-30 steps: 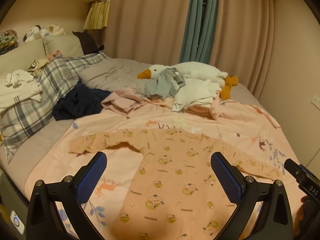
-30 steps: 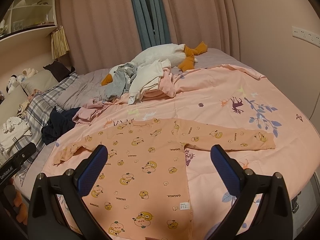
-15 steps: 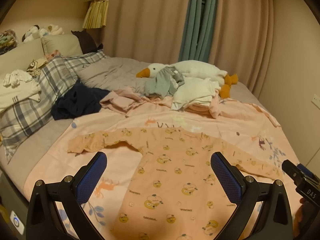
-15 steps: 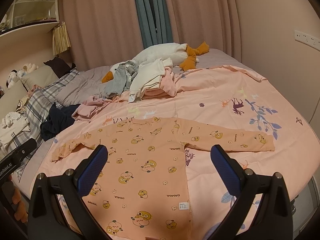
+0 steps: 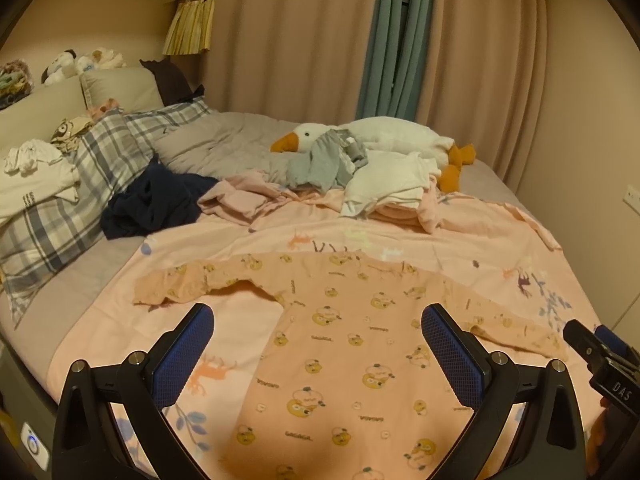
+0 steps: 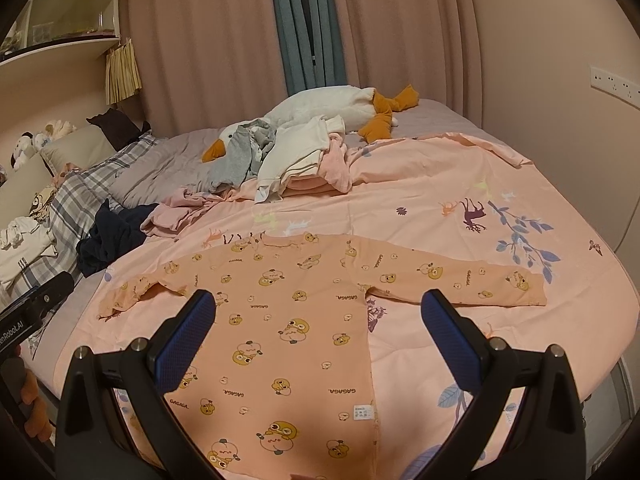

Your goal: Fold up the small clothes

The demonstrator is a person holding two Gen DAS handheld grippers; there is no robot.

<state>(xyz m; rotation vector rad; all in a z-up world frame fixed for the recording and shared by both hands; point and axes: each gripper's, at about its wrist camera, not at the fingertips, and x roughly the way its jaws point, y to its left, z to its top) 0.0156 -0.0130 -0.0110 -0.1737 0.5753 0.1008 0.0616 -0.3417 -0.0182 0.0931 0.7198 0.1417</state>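
Left hand-held gripper (image 5: 317, 350) is hovering above the bed, fingers spread wide, nothing between the blue pads (image 5: 182, 356). Right hand-held gripper (image 6: 318, 338) is likewise hovering with fingers spread wide and holding nothing.

Peach long-sleeved top (image 5: 344, 352) with a cartoon print is lying flat on the pink bedsheet (image 5: 452, 240), directly ahead of and below both grippers, neck end pointing away from them. In the left wrist view its body is showing between the two fingers; one sleeve is reaching out beyond the left finger, slightly wrinkled at the cuff, and the other is running past the right finger toward the right hand-held gripper, whose black body is showing at the frame's right edge. In the right wrist view the top (image 6: 288, 320) is again between the fingers, with a small white label (image 6: 363, 413) near its hem and its right sleeve stretching out straight beyond the right finger.

Farther ahead of the grippers, well apart from the top, a heap of unfolded clothes (image 5: 384, 184) is lying against a white plush goose (image 5: 384, 136). A dark navy garment (image 5: 156, 200) is lying ahead and to the left, beside a plaid pillow (image 5: 80, 184).
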